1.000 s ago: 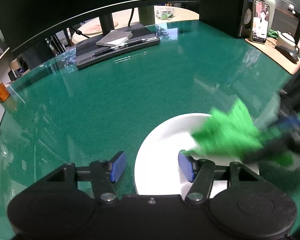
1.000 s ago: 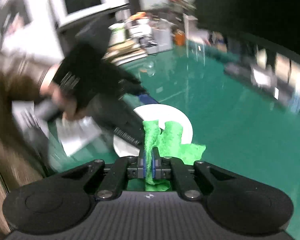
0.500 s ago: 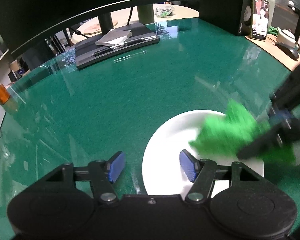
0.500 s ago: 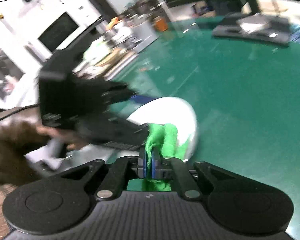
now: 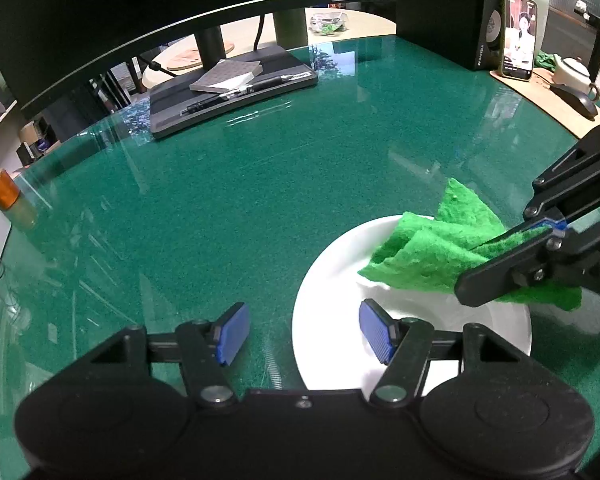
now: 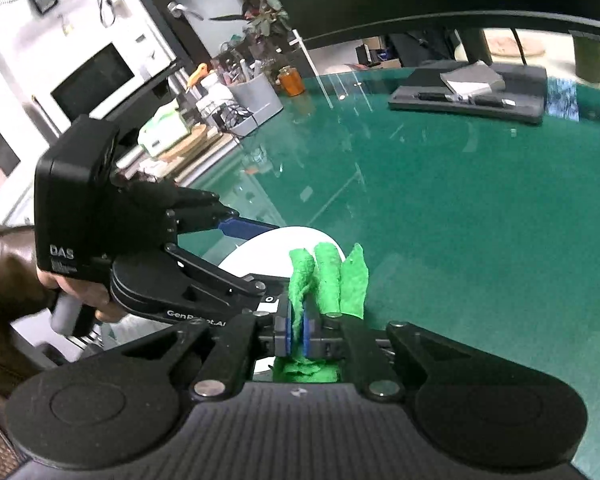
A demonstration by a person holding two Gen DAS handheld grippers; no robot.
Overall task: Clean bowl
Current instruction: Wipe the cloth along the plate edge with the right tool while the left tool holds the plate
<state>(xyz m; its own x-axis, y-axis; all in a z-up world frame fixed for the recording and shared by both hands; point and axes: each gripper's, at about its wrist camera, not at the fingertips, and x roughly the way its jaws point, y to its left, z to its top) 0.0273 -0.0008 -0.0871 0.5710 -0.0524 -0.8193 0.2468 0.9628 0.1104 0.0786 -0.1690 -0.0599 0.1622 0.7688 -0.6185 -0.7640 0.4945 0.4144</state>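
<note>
A white bowl [image 5: 332, 280] sits on the green glass-topped table, low right in the left wrist view; it also shows in the right wrist view [image 6: 276, 244]. My left gripper [image 5: 306, 334] is open, its jaws straddling the bowl's near left rim without gripping it. My right gripper [image 6: 296, 334] is shut on a green cloth [image 6: 328, 280]. In the left wrist view the right gripper [image 5: 540, 236] comes in from the right and holds the cloth [image 5: 432, 256] over the bowl's far right side.
A dark tray [image 5: 232, 88] with a notebook and pens lies at the back under a curved monitor. A phone [image 5: 518, 36] and a speaker stand back right. An orange jar [image 5: 2, 190] is at the left edge. Kitchen clutter and a microwave [image 6: 96, 76] lie beyond the table.
The right gripper has dragged the green cloth across the bowl towards its far right side. The bowl sits further right in the left wrist view. The left gripper stays open.
</note>
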